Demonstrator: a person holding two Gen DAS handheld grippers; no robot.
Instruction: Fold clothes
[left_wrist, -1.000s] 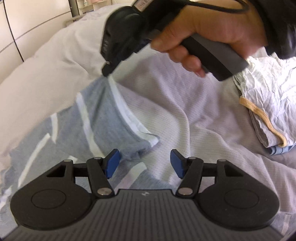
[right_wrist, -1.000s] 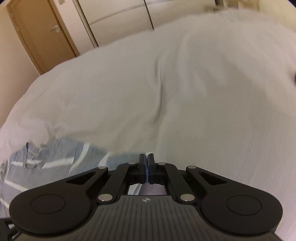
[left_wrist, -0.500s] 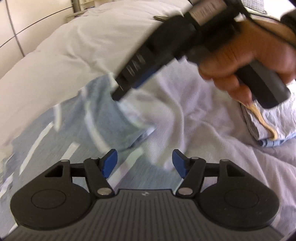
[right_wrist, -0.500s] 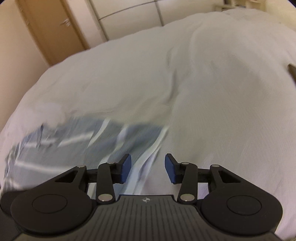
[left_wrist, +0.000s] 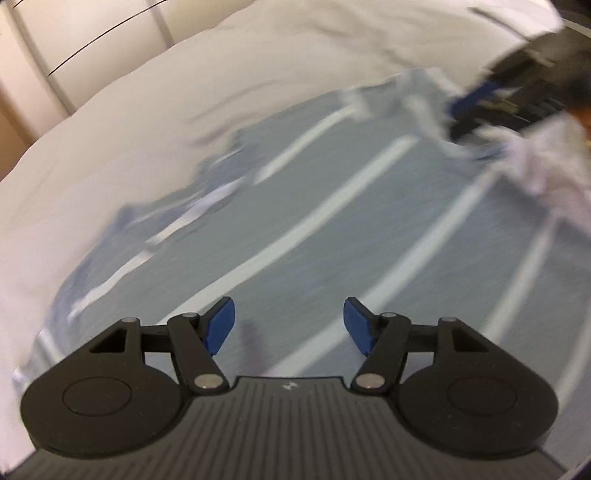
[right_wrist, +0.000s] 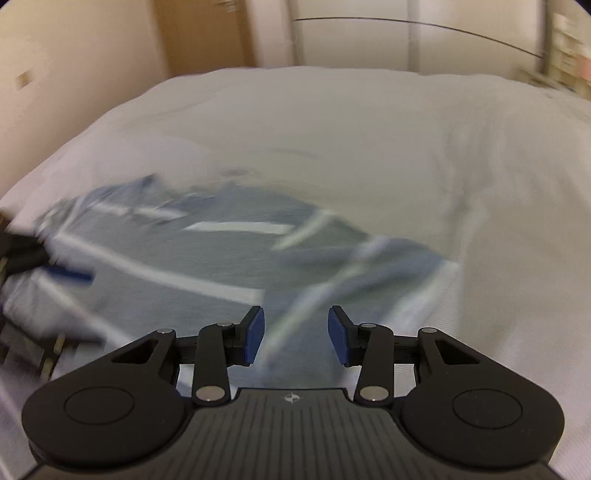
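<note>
While the pictures are blurry, a grey shirt (left_wrist: 332, 221) with white stripes can be seen lying spread out on a big white bed cover (left_wrist: 129, 122). The left gripper (left_wrist: 289, 325) hangs over the near part of the shirt with its blue pads apart and nothing between them. The right gripper (right_wrist: 295, 334) hangs over the other side of the shirt, where one part is folded over the rest. Its pads are apart too, and no cloth is pinched between them. In the left wrist view the right gripper shows at the top right, near the far edge of the shirt. Beyond the shirt, the white cover runs wide and bare to the far side of the bed. Past the bed stand pale cupboard doors (right_wrist: 369, 37) and a brown door (right_wrist: 203, 37).
</note>
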